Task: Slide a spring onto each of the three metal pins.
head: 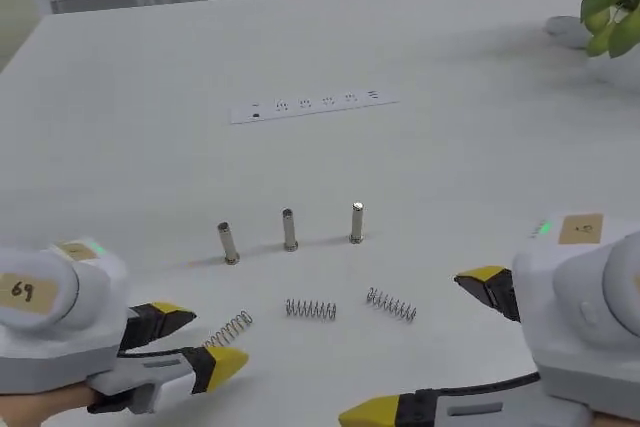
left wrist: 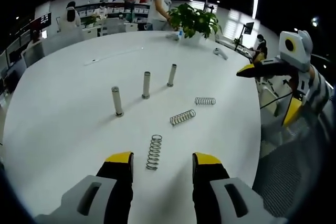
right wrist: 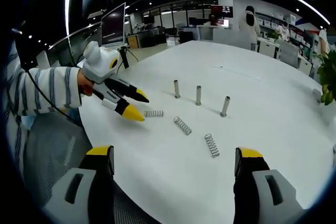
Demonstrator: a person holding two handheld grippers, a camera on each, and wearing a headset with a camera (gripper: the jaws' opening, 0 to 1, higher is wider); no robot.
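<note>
Left gripper view: we've got the left gripper point(left wrist: 161, 162) jaws apart with the nearest spring point(left wrist: 154, 152) between the tips, lined up for a grab. Jaws on the right gripper point(right wrist: 175, 160) gape too; the pins point(left wrist: 146, 85) stand bare beyond.

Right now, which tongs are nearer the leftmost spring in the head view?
Left. The left tongs are open with the leftmost spring lying just ahead at their mouth; the right tongs are open, well off to its right.
</note>
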